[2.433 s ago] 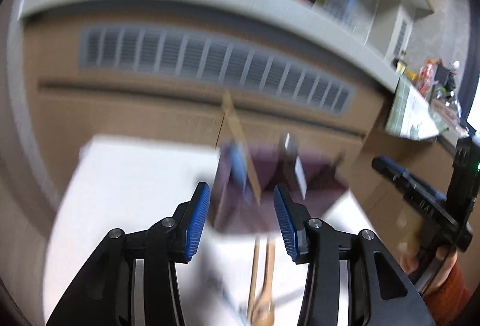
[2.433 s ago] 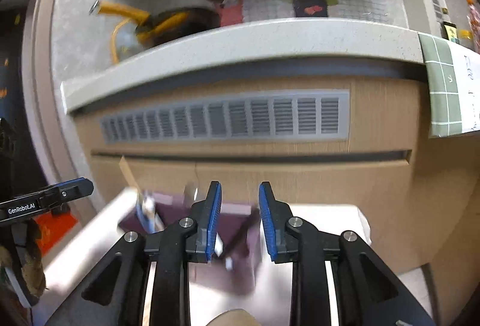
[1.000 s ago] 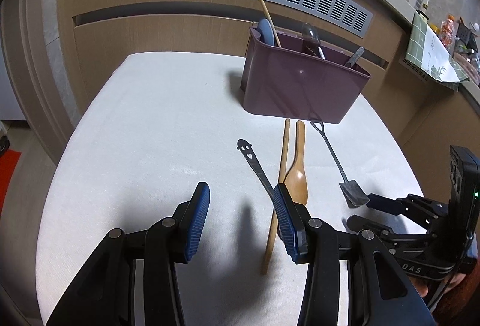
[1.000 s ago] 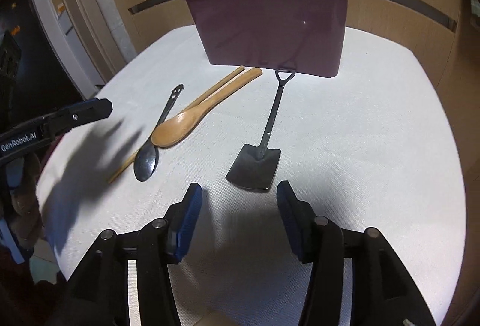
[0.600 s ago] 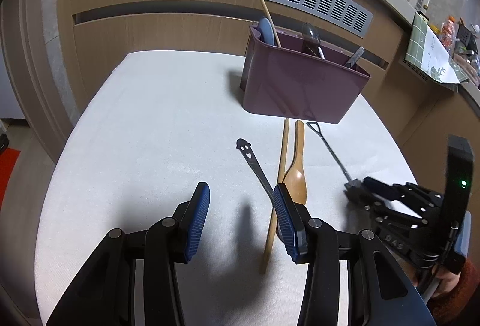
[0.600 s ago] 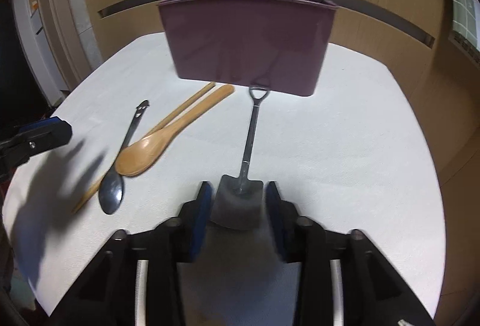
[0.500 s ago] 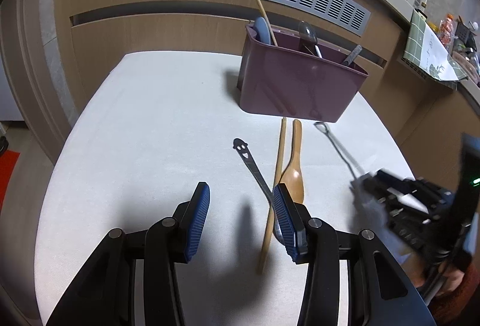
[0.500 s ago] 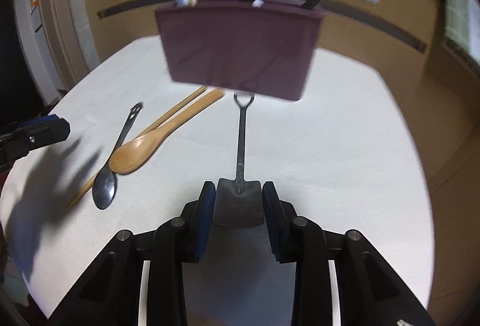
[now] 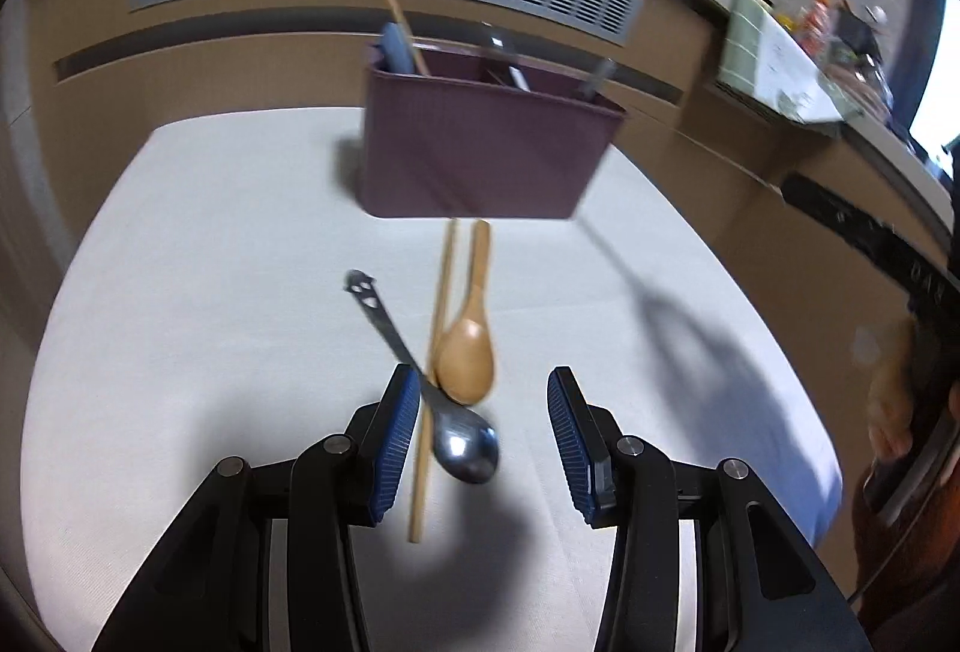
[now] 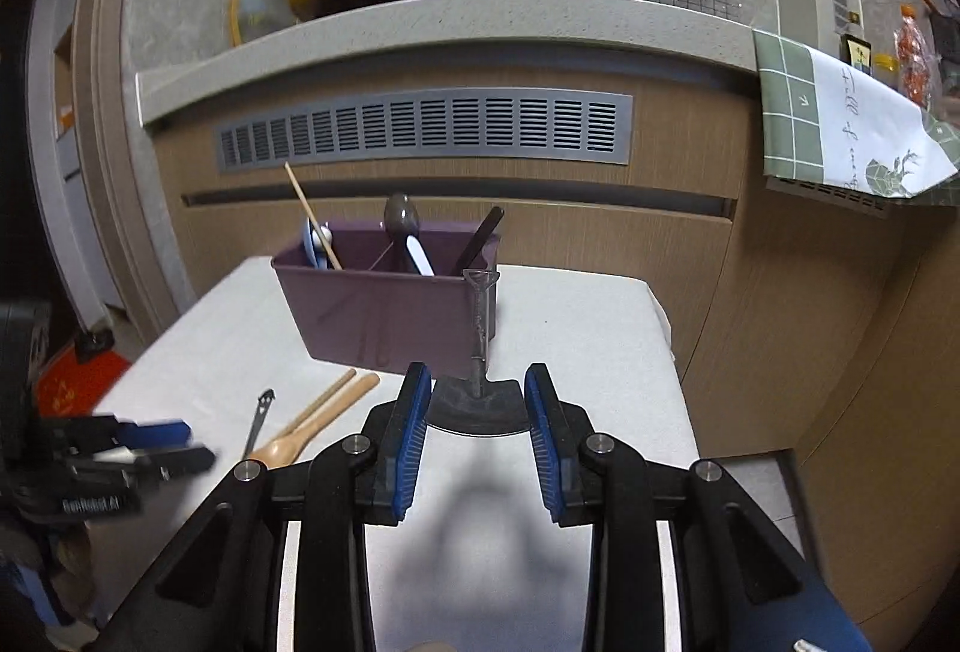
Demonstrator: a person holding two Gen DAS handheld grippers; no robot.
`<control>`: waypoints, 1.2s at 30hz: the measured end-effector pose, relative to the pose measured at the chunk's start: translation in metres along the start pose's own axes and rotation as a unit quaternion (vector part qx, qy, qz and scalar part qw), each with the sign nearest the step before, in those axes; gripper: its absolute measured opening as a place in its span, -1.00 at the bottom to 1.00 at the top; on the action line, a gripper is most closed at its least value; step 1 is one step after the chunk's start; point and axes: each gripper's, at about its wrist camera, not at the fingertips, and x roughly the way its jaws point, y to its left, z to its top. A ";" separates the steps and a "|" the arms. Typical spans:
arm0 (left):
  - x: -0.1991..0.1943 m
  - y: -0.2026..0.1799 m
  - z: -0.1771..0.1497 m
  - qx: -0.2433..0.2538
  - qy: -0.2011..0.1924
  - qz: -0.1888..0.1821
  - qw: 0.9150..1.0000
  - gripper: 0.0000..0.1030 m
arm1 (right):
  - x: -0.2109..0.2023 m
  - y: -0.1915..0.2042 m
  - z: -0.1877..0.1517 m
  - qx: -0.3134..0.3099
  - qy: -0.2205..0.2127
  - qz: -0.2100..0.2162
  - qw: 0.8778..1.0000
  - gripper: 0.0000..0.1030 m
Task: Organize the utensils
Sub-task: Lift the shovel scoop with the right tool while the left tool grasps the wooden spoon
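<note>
Utensils split two ways: some stand in the caddy (image 10: 384, 313), some lie loose on the table (image 9: 192, 256) in front of it.

Right gripper (image 10: 477, 433) pinches the shovel spoon (image 10: 477, 400) by the edges of its blade, pads pressing both sides. Handle sticks forward toward the caddy, its loop end level with the caddy's near right corner in the right wrist view. Spoon is off the table; its shadow falls on the cloth below. Jaws have just been closing, with the blade between them.

Left gripper (image 9: 480, 442) is spread wide, holding nothing. It hangs over the loose pile in front of the caddy: metal spoon (image 9: 465, 448) with its bowl between the fingers, wooden spoon (image 9: 468, 352) just beyond it toward the caddy, chopstick (image 9: 435, 370) running alongside both and crossed by the metal spoon's handle. Pads touch none of them, as far as the frames show.

Caddy already holds a stick, a blue piece, a metal spoon and a dark handle, in divided compartments.

Step in hand, as I judge it: carrying the shovel spoon to the caddy. Three pieces still loose, so roughly midway.

Next move calls for tipping the handle down and clearing the caddy's near wall, then picking a compartment; right one looks nearest. Release only once the handle is inside. Grip on a thin blade edge may slip or swing.
</note>
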 end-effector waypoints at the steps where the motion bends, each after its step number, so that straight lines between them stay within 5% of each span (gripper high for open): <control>1: 0.003 -0.003 -0.001 0.006 0.004 -0.001 1.000 -0.12 | 0.000 -0.001 0.000 0.003 0.001 0.005 1.000 -0.44; 5: 0.017 -0.007 0.004 0.011 0.019 0.020 1.000 -0.12 | -0.004 0.001 -0.006 -0.005 0.007 0.025 1.000 -0.44; 10: 0.029 -0.002 0.008 -0.007 0.029 0.038 0.999 -0.12 | 0.001 0.008 -0.026 -0.023 0.068 0.075 0.995 -0.44; 18: 0.028 -0.003 0.002 -0.002 0.029 0.027 0.999 -0.12 | 0.020 0.011 -0.073 -0.046 0.137 0.056 0.988 -0.44; 31: 0.066 -0.025 0.034 0.093 0.039 0.047 0.994 -0.13 | -0.024 -0.001 -0.014 -0.041 0.015 0.031 0.999 -0.44; 34: 0.085 -0.030 0.051 0.103 0.063 0.029 0.992 -0.51 | -0.026 -0.002 -0.004 -0.040 0.008 0.037 0.998 -0.44; 36: 0.098 -0.033 0.059 0.115 0.082 0.043 0.989 -0.59 | -0.024 -0.002 -0.006 -0.044 0.012 0.034 0.998 -0.44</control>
